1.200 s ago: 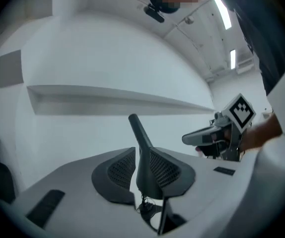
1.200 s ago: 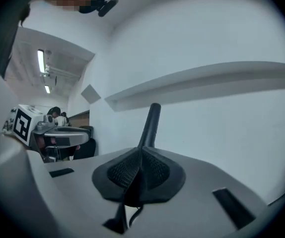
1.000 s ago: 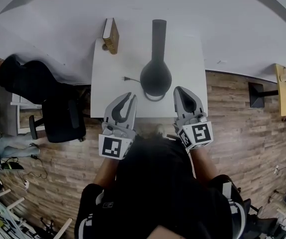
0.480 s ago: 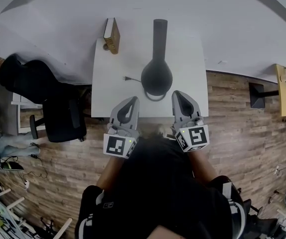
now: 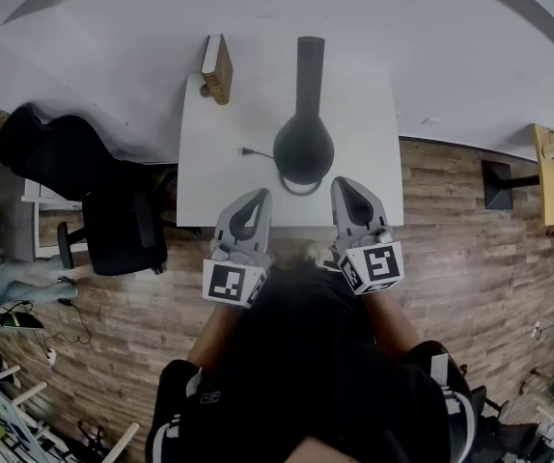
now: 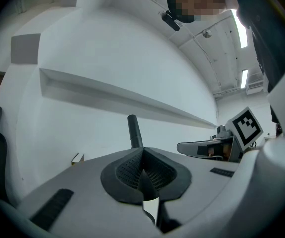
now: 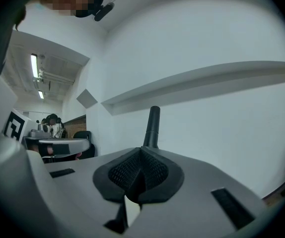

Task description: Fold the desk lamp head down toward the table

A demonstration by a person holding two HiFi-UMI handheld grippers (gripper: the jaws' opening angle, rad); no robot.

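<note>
Presently both left tongs [image 5: 259, 195] and right tongs [image 5: 342, 184] are closed on nothing at the bench [image 5: 209, 167] edge, the desk lamp [image 5: 304, 145] upright just ahead between them; advisable to open one, grip the head high and lower gently, the other steadying the base.

The black desk lamp [image 5: 303, 148] stands upright on the white table [image 5: 221, 186], round-bodied and slim-necked.
</note>
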